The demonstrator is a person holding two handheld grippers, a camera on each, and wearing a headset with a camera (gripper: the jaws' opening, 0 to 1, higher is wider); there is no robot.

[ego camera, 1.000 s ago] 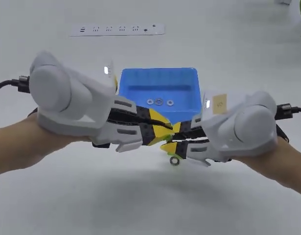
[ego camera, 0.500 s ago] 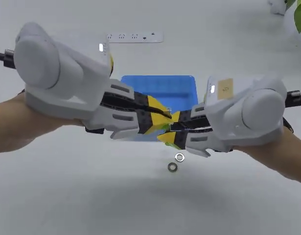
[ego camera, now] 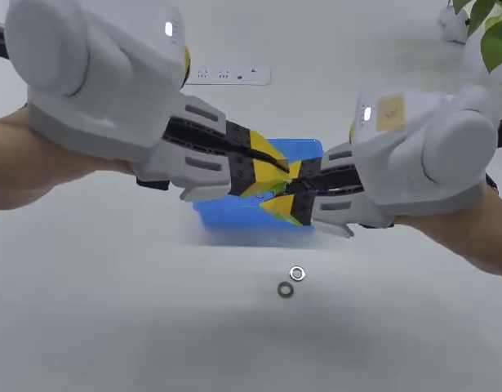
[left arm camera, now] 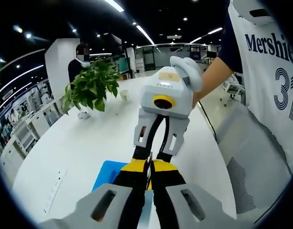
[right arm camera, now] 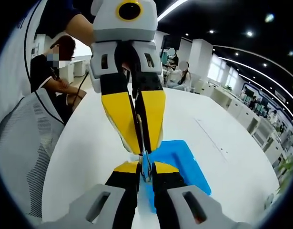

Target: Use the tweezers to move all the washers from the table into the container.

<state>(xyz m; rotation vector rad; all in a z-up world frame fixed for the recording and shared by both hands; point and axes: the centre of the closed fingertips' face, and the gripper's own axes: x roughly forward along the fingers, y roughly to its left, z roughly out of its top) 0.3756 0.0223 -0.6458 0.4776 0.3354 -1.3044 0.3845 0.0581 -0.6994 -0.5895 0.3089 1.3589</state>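
Observation:
My left gripper [ego camera: 275,174] and right gripper [ego camera: 278,209] meet tip to tip above the blue container [ego camera: 226,214]. Both sets of jaws are closed on the thin metal tweezers [right arm camera: 145,164], which run between the two grippers. The left gripper view shows the tweezers [left arm camera: 149,169] as a thin strip between its yellow jaws, with the right gripper [left arm camera: 157,157] facing it. Two silver washers [ego camera: 296,273] [ego camera: 285,289] lie on the white table in front of the container, below the grippers. The grippers hide the inside of the container.
A white power strip [ego camera: 226,76] lies at the far side of the table. A potted plant [ego camera: 487,33] stands at the back right. Other people sit at desks beyond the table [right arm camera: 60,67].
Both grippers have risen off the table, still joined at the tips. A second washer has come into sight beside the first. The container's inside, seen before with three washers, is now covered.

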